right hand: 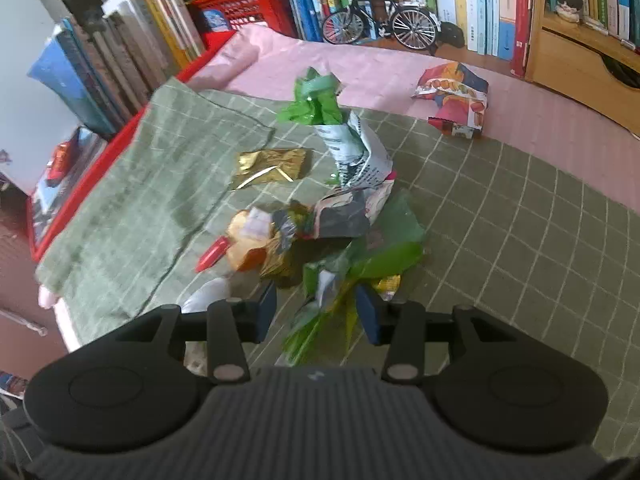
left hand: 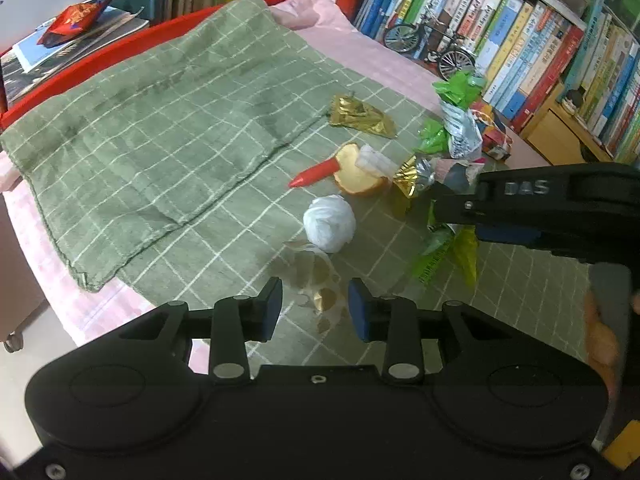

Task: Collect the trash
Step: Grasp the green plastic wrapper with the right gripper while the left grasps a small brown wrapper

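Note:
Trash lies on a green checked cloth point(left hand: 160, 140). A clear wrapper with gold spots point(left hand: 316, 276) lies flat between the fingertips of my left gripper point(left hand: 316, 304), which stands open just over it. Beyond it are a white crumpled ball point(left hand: 330, 222), a red pointed piece point(left hand: 316, 172), a round bread-like piece point(left hand: 356, 176) and a gold wrapper point(left hand: 360, 116). My right gripper point(right hand: 318, 310) is shut on a green and yellow wrapper point(right hand: 328, 320); in the left wrist view the right gripper point(left hand: 456, 216) comes in from the right with that wrapper point(left hand: 444, 252) under its fingers.
A green and silver bag point(right hand: 352, 148) stands in the heap, and a colourful torn packet point(right hand: 456, 96) lies on the pink cover behind. Books, a model bicycle point(right hand: 380, 20), a red crate point(right hand: 240, 4) and a wooden drawer box point(right hand: 580, 56) line the back. A hand point(left hand: 600, 340) shows at right.

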The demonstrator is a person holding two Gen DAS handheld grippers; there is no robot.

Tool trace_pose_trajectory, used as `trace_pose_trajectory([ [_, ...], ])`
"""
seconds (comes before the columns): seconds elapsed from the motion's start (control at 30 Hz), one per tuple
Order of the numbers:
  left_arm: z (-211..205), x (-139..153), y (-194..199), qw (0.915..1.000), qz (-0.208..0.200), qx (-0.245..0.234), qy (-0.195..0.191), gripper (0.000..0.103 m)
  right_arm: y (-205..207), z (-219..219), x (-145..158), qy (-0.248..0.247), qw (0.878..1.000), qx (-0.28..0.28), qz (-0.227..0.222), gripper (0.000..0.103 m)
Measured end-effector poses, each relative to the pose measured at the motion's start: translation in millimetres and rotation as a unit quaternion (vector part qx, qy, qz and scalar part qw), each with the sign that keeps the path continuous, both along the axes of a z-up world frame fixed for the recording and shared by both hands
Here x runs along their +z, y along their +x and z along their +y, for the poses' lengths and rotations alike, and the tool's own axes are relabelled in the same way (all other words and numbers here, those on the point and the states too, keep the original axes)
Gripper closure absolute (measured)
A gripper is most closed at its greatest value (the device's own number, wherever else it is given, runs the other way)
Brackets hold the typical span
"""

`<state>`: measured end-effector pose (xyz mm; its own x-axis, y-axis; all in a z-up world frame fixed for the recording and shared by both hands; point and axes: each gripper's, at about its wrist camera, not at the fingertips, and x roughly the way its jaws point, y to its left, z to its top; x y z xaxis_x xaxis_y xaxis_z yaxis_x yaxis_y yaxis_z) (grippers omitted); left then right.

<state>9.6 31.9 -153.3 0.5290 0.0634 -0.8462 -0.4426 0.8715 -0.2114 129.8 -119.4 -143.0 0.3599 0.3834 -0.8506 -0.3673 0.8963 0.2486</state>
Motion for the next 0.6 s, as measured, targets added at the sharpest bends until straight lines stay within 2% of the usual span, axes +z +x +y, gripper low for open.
trace_pose_trajectory([
  [0.03, 1.0, -0.3, -0.6, 1.0, 0.0, 0.003, 0.0, 0.07, 2.4, 2.8, -3.6, -0.006, 1.0, -0.002, -0.001, 0.048],
  [0.07, 2.0, -1.1, -1.0, 1.0, 0.001, 0.006, 0.0, 0.069, 4.8, 5.7, -8.1, -0.013, 1.0, -0.003, -0.001, 0.041],
  [0.17, 3.5, -3.0, -1.4, 0.9999, 0.006, 0.012, 0.006, 0.06, 8.9, 11.3, -18.8, -0.024, 1.0, 0.0, 0.002, 0.04],
  [0.23, 4.2, -3.7, -0.8, 0.9998, 0.005, 0.017, 0.006, 0.059, 8.2, 14.8, -21.8, -0.031, 0.999, 0.008, 0.0, 0.05],
  [0.27, 4.6, -4.5, 0.3, 0.9998, 0.004, 0.017, 0.003, 0.059, 6.9, 15.7, -22.4, -0.034, 0.999, 0.014, -0.003, 0.061],
  [0.3, 4.8, -5.1, 1.6, 0.9999, 0.004, 0.016, 0.001, 0.058, 5.2, 16.0, -21.9, -0.036, 0.999, 0.017, -0.007, 0.067],
  [0.4, 3.4, -8.5, 7.9, 0.9999, 0.005, 0.012, -0.001, 0.058, 0.7, 11.4, -19.1, -0.036, 0.999, 0.019, -0.01, 0.075],
  [0.6, -2.0, -20.6, 21.5, 0.9998, 0.018, 0.006, -0.007, 0.06, -4.1, -7.9, -10.7, -0.023, 1.0, 0.001, -0.005, 0.078],
])
